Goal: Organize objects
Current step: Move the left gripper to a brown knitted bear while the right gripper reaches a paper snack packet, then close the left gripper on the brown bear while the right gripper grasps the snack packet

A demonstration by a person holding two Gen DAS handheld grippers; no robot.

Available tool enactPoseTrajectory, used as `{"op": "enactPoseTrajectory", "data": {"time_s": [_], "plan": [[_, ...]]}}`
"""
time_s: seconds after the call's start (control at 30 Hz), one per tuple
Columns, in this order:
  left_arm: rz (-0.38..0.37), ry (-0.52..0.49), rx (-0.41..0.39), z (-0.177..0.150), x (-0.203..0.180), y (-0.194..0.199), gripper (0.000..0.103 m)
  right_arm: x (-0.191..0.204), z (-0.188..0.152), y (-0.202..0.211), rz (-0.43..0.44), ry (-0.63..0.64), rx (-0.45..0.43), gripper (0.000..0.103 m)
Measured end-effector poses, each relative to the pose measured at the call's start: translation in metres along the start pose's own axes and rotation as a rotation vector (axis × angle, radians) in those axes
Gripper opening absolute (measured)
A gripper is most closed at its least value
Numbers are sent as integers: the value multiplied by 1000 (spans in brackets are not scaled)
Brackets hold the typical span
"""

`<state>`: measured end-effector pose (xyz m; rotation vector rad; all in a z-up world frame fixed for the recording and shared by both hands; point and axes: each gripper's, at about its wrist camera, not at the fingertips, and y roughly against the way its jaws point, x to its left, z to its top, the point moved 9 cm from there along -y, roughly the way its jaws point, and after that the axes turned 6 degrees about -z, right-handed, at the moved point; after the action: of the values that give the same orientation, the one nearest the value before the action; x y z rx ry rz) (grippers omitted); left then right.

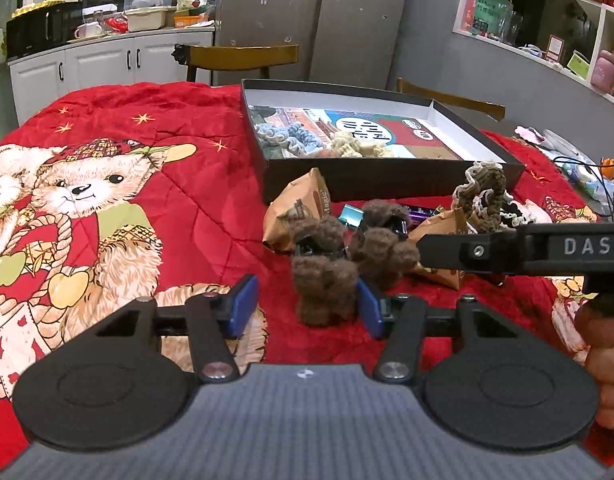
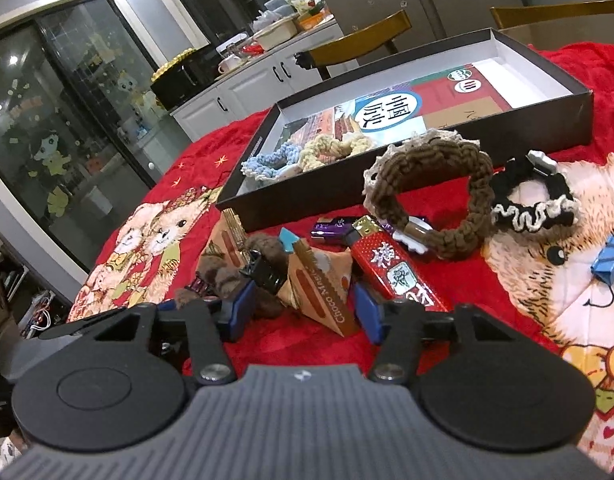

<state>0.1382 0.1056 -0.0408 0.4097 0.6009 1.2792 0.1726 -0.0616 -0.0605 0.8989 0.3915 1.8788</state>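
A black shallow box (image 1: 387,184) (image 2: 427,160) sits on the red bear blanket and holds a blue (image 1: 283,136) and a cream crocheted scrunchie (image 2: 335,150). In front lies a pile: fuzzy brown hair clips (image 1: 327,284) (image 2: 227,276), orange Choco snack packets (image 1: 299,208) (image 2: 323,284), a red patterned case (image 2: 395,272), a brown scrunchie (image 2: 431,192) and a black one (image 2: 531,200). My left gripper (image 1: 303,308) is open, a brown clip by its right finger. My right gripper (image 2: 299,308) is open around a snack packet.
A blue binder clip (image 2: 611,260) lies on the blanket at the right. Wooden chairs (image 1: 243,60) stand behind the table, with a white cabinet (image 1: 107,64) and a cluttered counter beyond. Cables and clutter (image 1: 587,168) lie at the table's right edge.
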Motion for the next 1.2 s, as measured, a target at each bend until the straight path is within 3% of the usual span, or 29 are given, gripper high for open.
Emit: {"op": "enactPoseTrajectory", "data": {"time_s": [0.2, 0.43, 0.57, 1.2], "plan": [[21, -15, -6, -1, 0, 1, 46, 0, 0, -1, -13, 14, -8, 53], [45, -20, -9, -2, 1, 1, 40, -2, 1, -2, -23, 17, -12, 49], [52, -19, -12, -3, 1, 1, 35, -4, 1, -3, -38, 17, -15, 41], [56, -11, -21, -4, 2, 3, 33, -7, 1, -3, -41, 1, -14, 32]]}}
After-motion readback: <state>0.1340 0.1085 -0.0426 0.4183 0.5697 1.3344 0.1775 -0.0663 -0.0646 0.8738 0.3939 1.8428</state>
